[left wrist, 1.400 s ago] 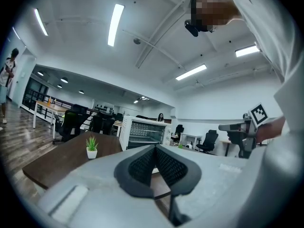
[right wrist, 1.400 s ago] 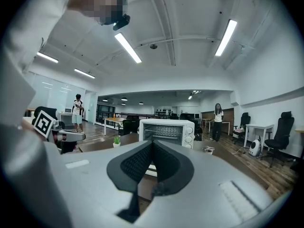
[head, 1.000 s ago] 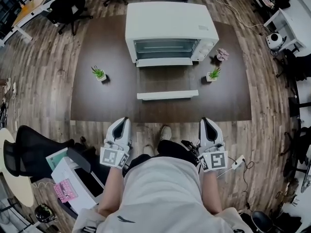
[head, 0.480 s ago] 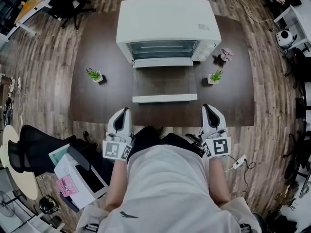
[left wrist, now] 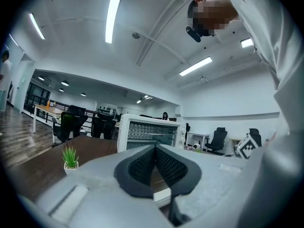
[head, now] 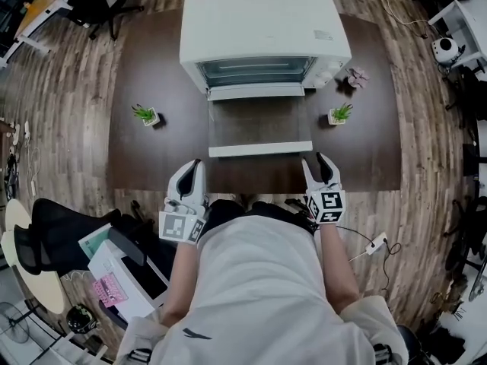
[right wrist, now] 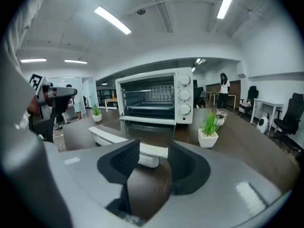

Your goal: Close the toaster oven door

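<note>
Currently the toaster oven (head: 265,33) sits at the far middle of the table (head: 152,158). Its door (head: 260,124) lies flat toward the near side, and the long white handle (head: 260,150) runs along its near edge. The right tool (head: 316,162) is just near the handle's right end. Its jaws have just been opening and now stand apart with nothing between them. The handle end lies just beyond the gap.

A grip taken that far out on the end will likely slip off as the door swings up. The lift could also twist the door. A wide sweep on the right may knock the potted plant (head: 339,115) beside the door. The left tool (head: 195,166) is closed and empty, near the handle's left end. It could block the door if it drifts inward.
</note>
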Demonstrator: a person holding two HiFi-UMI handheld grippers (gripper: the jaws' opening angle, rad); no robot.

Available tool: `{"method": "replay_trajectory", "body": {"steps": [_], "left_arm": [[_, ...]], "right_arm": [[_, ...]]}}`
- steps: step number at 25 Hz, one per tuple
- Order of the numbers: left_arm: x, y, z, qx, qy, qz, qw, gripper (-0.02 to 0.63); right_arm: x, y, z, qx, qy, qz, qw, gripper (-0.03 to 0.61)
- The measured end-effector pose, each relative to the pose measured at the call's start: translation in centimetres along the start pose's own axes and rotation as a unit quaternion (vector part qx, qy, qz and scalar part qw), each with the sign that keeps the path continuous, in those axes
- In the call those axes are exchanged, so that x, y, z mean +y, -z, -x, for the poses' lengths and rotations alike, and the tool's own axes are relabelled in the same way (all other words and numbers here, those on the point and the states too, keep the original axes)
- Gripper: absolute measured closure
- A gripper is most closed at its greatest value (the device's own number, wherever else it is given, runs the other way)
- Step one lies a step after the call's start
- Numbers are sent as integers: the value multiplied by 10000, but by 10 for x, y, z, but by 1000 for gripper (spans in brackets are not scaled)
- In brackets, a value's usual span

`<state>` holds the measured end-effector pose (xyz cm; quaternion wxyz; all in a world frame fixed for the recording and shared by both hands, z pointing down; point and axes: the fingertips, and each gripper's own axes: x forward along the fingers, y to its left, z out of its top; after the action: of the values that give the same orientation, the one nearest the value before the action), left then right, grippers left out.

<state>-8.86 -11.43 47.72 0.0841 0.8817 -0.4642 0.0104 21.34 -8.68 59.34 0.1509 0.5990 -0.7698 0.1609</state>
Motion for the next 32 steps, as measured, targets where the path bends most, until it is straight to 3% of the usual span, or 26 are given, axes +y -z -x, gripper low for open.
{"method": "replay_trajectory", "body": {"steps": [5,10,14,18,21,23,25,32], "left_arm": [[11,-3,8,-7,-92,-77,9999,623],[16,-3,17,-44,-203,-103,9997,623],[15,1,24,6,-241,-66,9997,623],[16,3,27,41,-253,-82,9996,623],[16,4,29,53,-249,-106,9996,623],[19,4,31,58,-262,-111,9996,623],[21,4,32,65,-267,-108,9996,623],[17,9,26,130,-99,-72,9998,623]], "right_arm": [[-4,36,-31,498,164,-308,9982,372],[-11,47,-38,553,190,-608,9964,347],[-17,64,-31,757,299,-731,9940,370],[-8,59,-53,894,113,-403,9951,370],[-10,58,-63,1021,228,-390,9938,385],[-10,56,-61,979,195,-457,9940,413],[-7,53,-60,921,90,-519,9944,491],[-5,39,-54,937,73,-482,9944,492]]}}
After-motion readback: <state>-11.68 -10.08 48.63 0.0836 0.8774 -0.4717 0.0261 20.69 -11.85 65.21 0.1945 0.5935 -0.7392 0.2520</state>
